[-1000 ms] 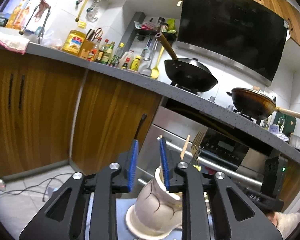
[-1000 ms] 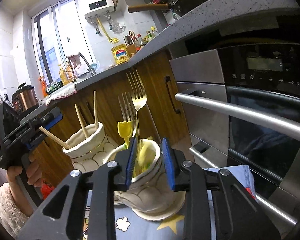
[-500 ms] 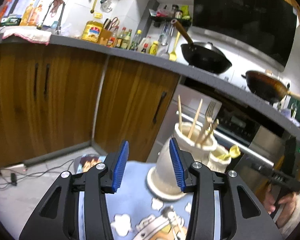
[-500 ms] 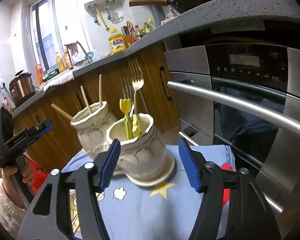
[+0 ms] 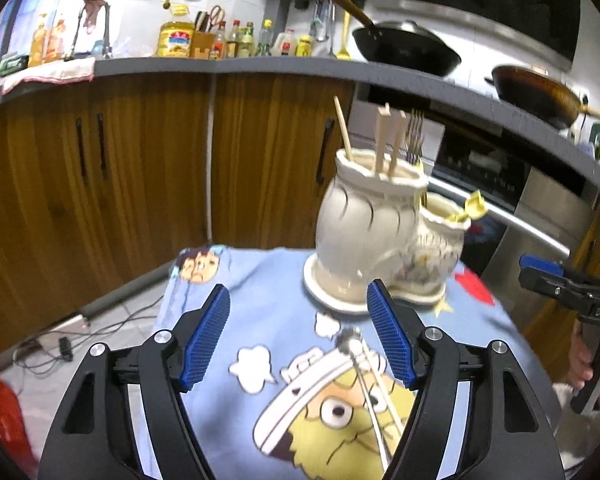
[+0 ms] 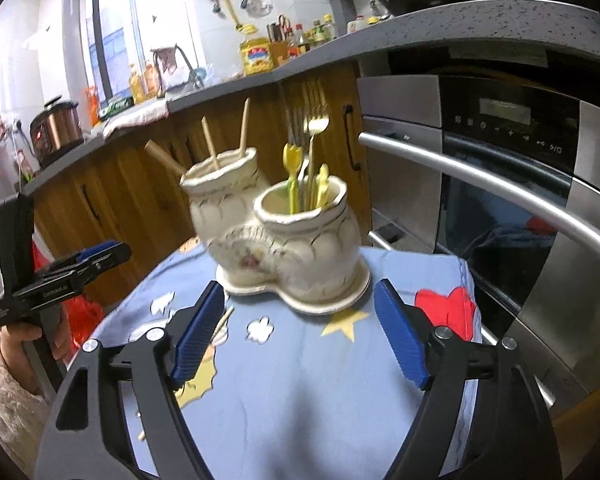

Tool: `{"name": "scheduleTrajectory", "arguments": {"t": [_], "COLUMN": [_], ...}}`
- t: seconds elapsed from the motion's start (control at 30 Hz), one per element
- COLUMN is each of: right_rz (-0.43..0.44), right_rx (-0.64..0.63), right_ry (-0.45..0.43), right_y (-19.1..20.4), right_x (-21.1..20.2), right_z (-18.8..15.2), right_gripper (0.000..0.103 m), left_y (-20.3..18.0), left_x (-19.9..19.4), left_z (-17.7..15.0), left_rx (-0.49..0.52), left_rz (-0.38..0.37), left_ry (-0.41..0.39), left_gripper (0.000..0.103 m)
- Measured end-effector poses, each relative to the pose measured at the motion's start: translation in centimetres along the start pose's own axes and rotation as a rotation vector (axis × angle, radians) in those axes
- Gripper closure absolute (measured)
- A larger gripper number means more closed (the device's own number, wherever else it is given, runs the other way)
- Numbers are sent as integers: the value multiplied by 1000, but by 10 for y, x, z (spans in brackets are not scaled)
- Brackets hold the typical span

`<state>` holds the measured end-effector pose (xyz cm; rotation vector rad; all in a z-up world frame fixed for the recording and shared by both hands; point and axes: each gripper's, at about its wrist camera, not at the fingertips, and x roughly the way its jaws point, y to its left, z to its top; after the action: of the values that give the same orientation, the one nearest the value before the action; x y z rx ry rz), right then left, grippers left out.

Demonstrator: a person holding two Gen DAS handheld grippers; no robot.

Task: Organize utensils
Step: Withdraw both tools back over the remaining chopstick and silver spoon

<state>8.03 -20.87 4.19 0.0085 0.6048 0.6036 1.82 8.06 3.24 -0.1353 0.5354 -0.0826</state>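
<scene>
A cream ceramic double-pot utensil holder (image 5: pixel 364 236) (image 6: pixel 288 240) stands on a blue cartoon cloth (image 5: pixel 268 344) (image 6: pixel 300 380). The taller pot holds wooden chopsticks (image 5: pixel 384 140) (image 6: pixel 244 128). The lower pot holds metal forks (image 6: pixel 312 128) and yellow plastic utensils (image 6: pixel 292 164). A metal utensil and a chopstick (image 5: pixel 370 376) lie on the cloth near my left gripper. My left gripper (image 5: pixel 298 332) is open and empty, short of the holder. My right gripper (image 6: pixel 300 328) is open and empty, just short of the holder. A chopstick (image 6: pixel 220 320) lies by its left finger.
Wooden cabinets (image 5: pixel 100 168) and a grey counter (image 5: pixel 260 68) with bottles and woks stand behind. A steel oven (image 6: pixel 500 168) with a bar handle is close on the right. Cables lie on the floor (image 5: pixel 60 344). The other gripper shows in each view (image 5: pixel 568 288) (image 6: pixel 52 276).
Both grippers have pulled back from the holder and opened wide. The fork the right gripper held now stands in the lower pot. The left gripper has drawn back and tilted down toward the cloth.
</scene>
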Motion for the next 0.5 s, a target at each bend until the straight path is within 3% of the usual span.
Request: {"name": "scheduleTrajectory", "arguments": {"t": [0.03, 0.07, 0.27, 0.5], "right_rz": [2, 4, 19, 47], "right_rx": [-3, -7, -32, -58], "right_ry": [7, 17, 82, 159], "right_y": [1, 3, 16, 39], "right_x": [0, 2, 12, 31], "right_z": [-2, -4, -20, -36], "right_gripper": [23, 23, 17, 16], "left_y": [-1, -3, -9, -5], "left_x": [0, 0, 4, -2], "left_z": [-1, -5, -24, -42], "left_rx": [1, -3, 2, 22], "left_rz": [0, 3, 18, 58], "left_ry": [9, 21, 101, 157], "left_gripper": [19, 15, 13, 12]}}
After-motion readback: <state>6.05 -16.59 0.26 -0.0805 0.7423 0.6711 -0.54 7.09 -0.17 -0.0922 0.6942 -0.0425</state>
